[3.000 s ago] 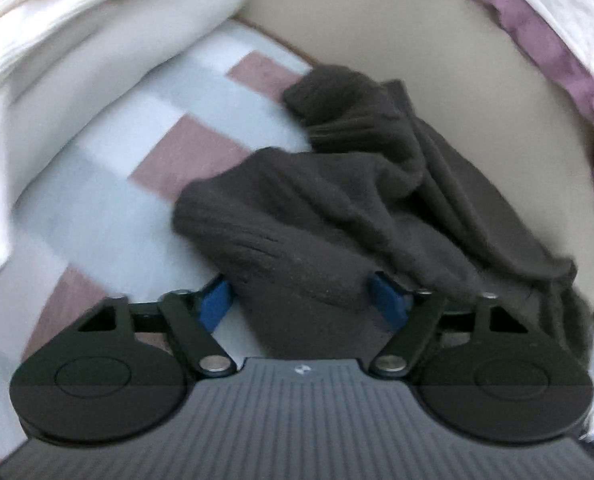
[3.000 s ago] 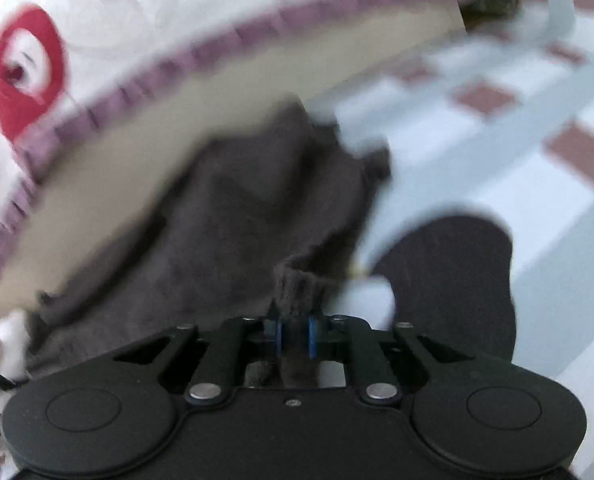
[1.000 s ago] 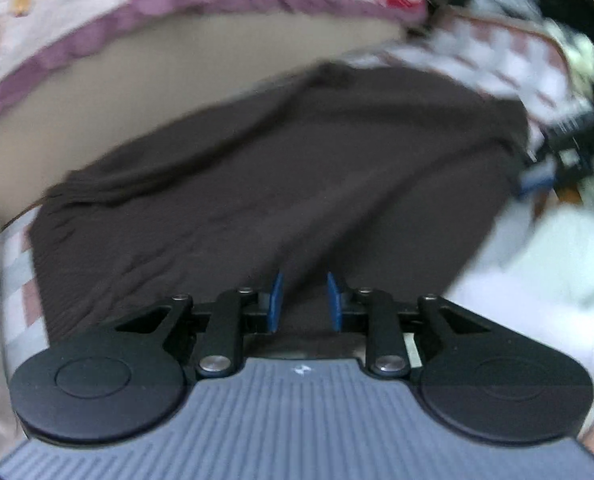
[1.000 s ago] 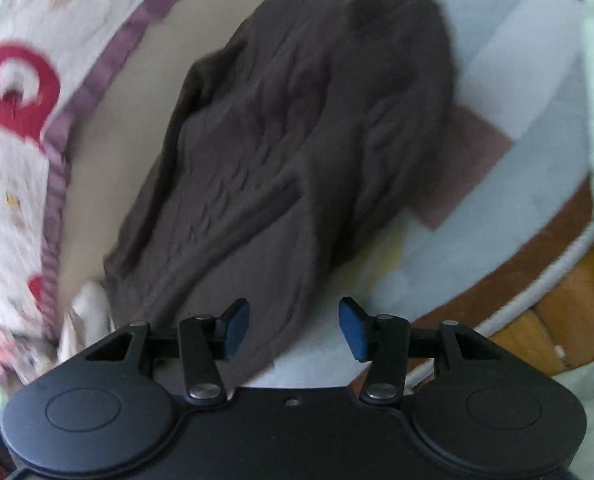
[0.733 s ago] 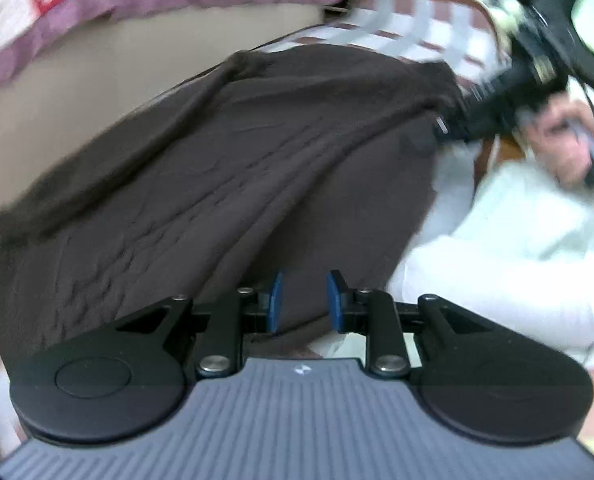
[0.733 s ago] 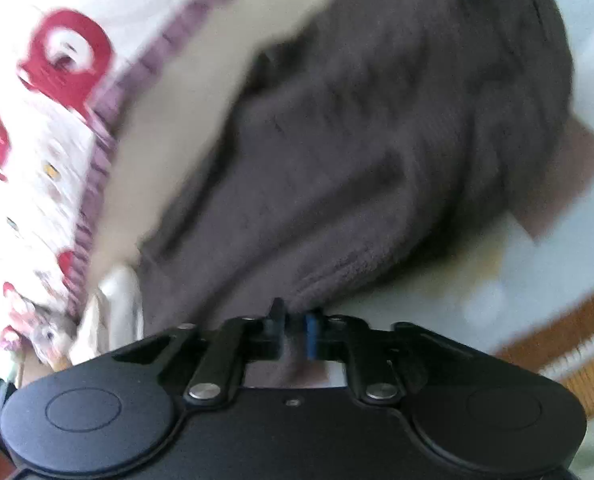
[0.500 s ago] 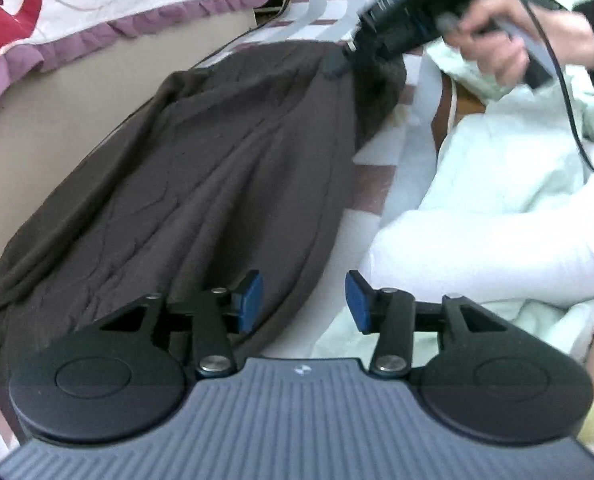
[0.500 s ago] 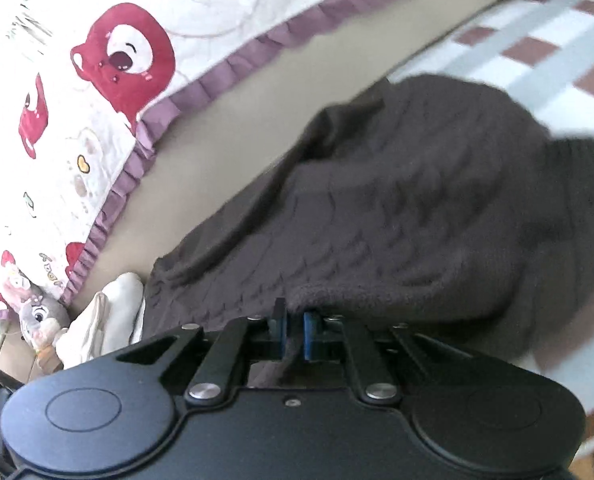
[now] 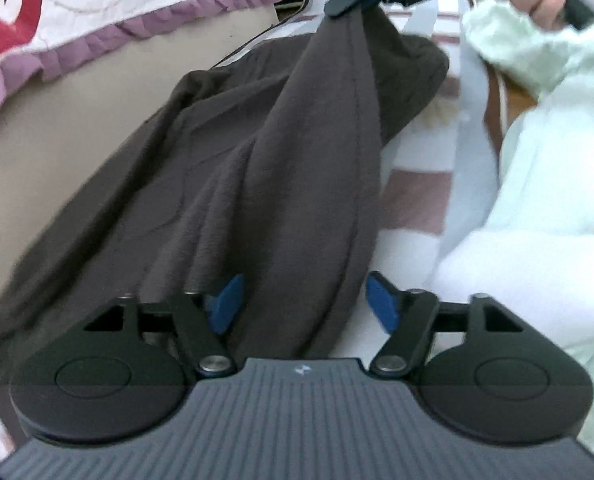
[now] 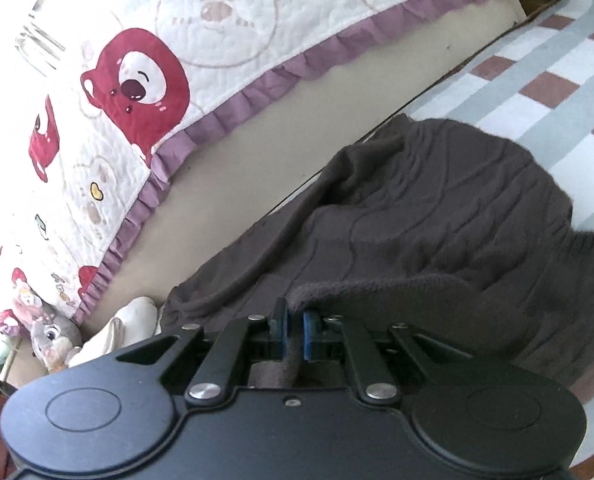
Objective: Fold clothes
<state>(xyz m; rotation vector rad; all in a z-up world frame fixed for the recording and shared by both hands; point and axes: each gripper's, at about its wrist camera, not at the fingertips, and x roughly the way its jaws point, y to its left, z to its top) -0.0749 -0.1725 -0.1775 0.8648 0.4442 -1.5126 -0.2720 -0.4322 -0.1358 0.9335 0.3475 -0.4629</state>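
At lower centre, right claw (image 10: 293,334) pinches the soft, floppy brown knit sweater's (image 10: 437,236) hem; left claw (image 9: 303,300) gapes, released.

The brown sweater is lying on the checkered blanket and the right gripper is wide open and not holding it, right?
Not quite. The brown sweater does lie on the checkered blanket, but the right gripper is shut on it, its blue fingers pinching an edge of the knit. The right wrist view shows this. The left gripper is the open one.
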